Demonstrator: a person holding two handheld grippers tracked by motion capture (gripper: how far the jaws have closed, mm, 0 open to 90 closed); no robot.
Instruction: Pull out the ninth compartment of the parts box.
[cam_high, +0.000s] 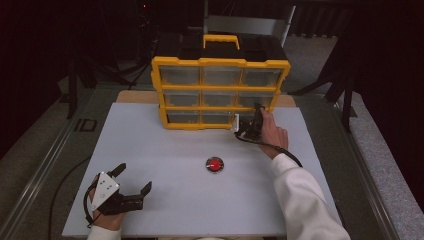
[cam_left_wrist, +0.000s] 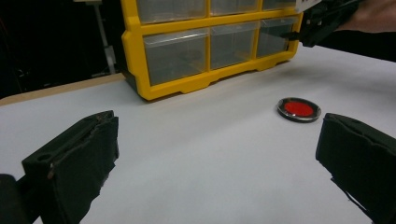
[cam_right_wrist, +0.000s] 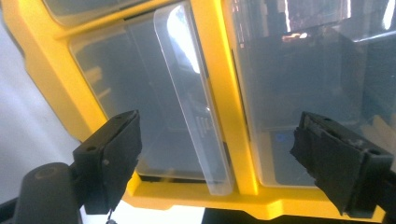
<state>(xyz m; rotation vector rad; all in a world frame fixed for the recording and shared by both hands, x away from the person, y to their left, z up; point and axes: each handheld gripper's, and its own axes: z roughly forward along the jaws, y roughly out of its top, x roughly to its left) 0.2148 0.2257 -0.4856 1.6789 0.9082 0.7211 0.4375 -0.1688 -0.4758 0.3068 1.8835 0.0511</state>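
We see a yellow drawer box (cam_high: 220, 92) with clear drawers standing at the far side of the white table (cam_high: 165, 150). It has three rows of three drawers and a yellow handle (cam_high: 221, 40) on top. The drawers look see-through, and we cannot tell what is inside them. Our right gripper (cam_high: 250, 125) is up against the bottom right drawer (cam_high: 245, 119) of the box. In the right gripper view its two black jaws are wide apart, with the clear handle (cam_right_wrist: 194, 98) of a drawer between them, and they are not squeezing it. A small round red thing with a dark rim (cam_high: 215, 164) lies in the middle of the table, well apart from the box. The room around the table is dark, with grey floor at the sides. Our left gripper (cam_high: 132, 180) rests low at the near left part of the table, held in our left hand (cam_high: 105, 217). Its jaws are wide apart too and hold nothing. Our right arm has a white sleeve (cam_high: 300, 200).
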